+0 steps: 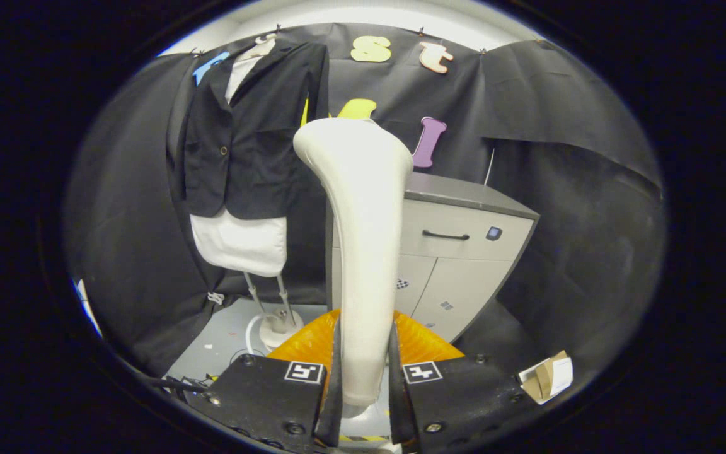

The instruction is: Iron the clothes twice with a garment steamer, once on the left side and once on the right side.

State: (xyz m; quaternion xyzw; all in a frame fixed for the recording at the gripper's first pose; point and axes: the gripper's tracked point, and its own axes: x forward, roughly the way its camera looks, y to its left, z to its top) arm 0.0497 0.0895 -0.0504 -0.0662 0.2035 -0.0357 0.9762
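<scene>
A cream-white garment steamer (363, 239) rises upright between my two fingers, its handle pinched by both, its wide head at the top. My gripper (363, 372) is shut on that handle. Beyond and to the left of the steamer hangs a dark jacket (253, 139) on a white mannequin torso (240, 243), which stands on a thin pole with a round base (280, 328). The steamer head is apart from the jacket, to its right and nearer to me.
A grey cabinet (464, 246) with a drawer and doors stands behind the steamer, to the right. An orange surface (423, 343) lies just beyond the fingers. A small cardboard box (549, 377) sits at the right. Cables (180, 383) lie on the floor at the left.
</scene>
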